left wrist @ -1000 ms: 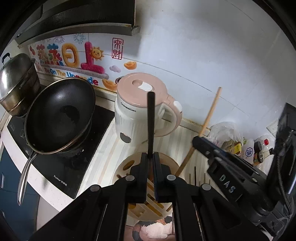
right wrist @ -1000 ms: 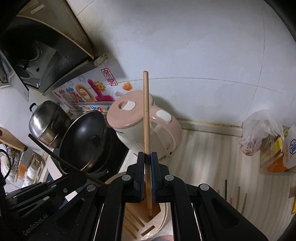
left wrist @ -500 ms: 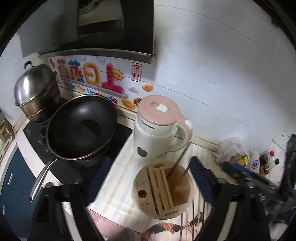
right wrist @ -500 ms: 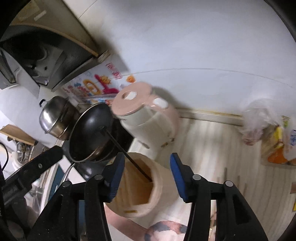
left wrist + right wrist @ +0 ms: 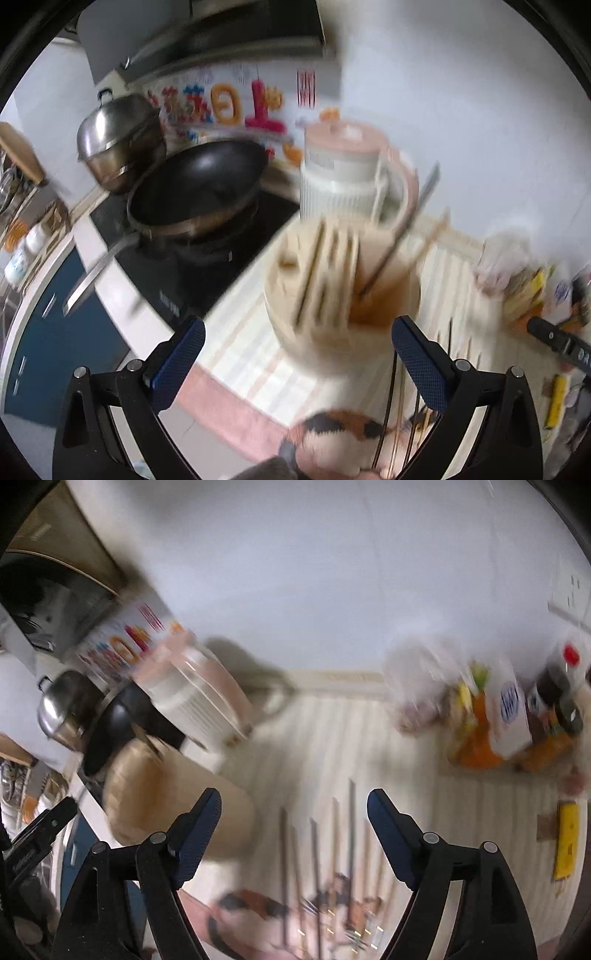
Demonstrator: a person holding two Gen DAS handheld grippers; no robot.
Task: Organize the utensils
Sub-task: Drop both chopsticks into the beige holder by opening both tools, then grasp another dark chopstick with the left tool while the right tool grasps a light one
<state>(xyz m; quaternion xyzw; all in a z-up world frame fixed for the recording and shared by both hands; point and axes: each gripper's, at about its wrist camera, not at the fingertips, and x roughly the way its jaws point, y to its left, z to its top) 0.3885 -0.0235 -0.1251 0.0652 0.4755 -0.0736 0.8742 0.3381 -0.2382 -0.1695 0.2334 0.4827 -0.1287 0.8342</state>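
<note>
Your right tool (image 5: 294,827), jaws opening and empty, hangs over the loose chopsticks (image 5: 334,849) on the tabletop (image 5: 325,738), their long axes running away from you between its tips, nearer than your spread, empty left tool (image 5: 297,350) facing the holder (image 5: 341,295).

Bright, motion-blurred, fisheye-warped edges

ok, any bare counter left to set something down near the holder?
Free: striped mat between kettle and grocery bags; some in front of the utensil holder. Crowded: chopsticks near the front edge, wok and pot on the stove.
</note>
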